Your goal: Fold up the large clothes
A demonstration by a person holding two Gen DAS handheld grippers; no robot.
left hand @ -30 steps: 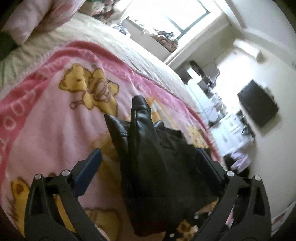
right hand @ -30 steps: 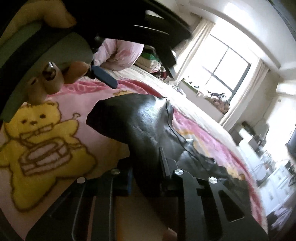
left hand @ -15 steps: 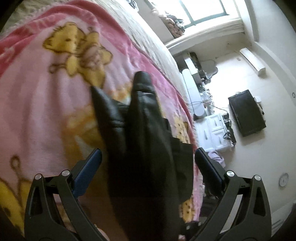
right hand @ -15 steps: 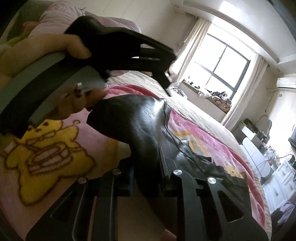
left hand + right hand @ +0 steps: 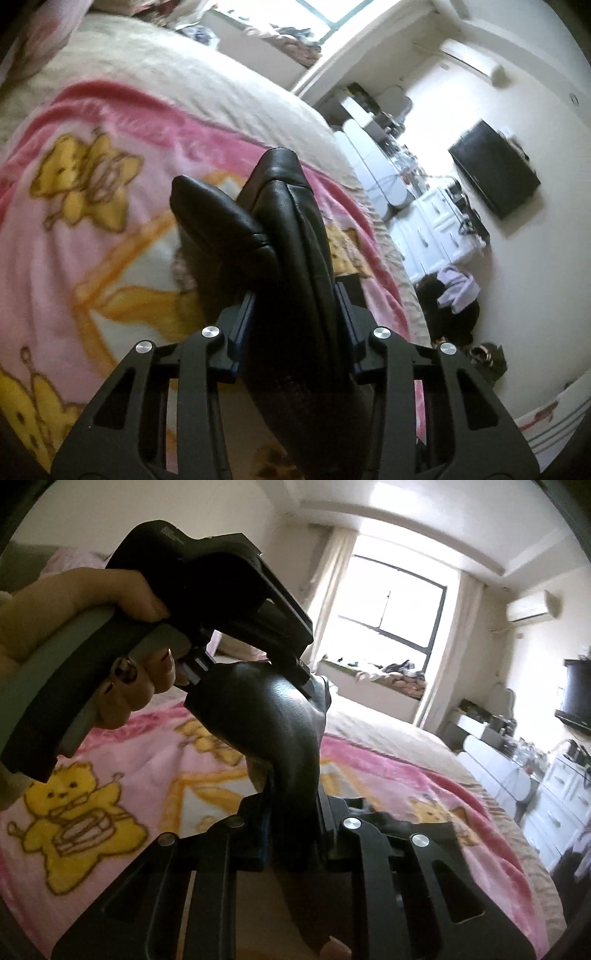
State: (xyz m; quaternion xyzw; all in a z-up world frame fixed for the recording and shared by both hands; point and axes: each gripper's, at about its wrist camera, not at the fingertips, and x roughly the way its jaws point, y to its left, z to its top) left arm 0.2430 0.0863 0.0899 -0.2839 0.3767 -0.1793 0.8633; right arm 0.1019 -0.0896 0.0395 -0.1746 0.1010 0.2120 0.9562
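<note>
A black leather garment [image 5: 280,206] hangs bunched above the pink bear blanket [image 5: 74,258] on the bed. In the left wrist view my left gripper [image 5: 295,321] has a thick fold of it between its closing jaws, and both pads press the leather. My right gripper [image 5: 293,827] is shut on another fold of the garment [image 5: 273,709]. The right wrist view also shows a hand [image 5: 74,602] holding the left gripper [image 5: 295,675] just above and ahead, clamped on the garment's top. The rest of the garment is hidden below both grippers.
The blanket [image 5: 110,775] covers most of the bed, with a beige cover [image 5: 166,74] beyond it. White drawers [image 5: 436,229], a wall TV [image 5: 495,177] and clothes on the floor [image 5: 454,291] lie to the right. A window [image 5: 391,613] is at the far end.
My left gripper's jaws went from wide open around the garment to closed on it. Both grippers rose, lifting the garment off the blanket, and the left gripper now sits close above the right.
</note>
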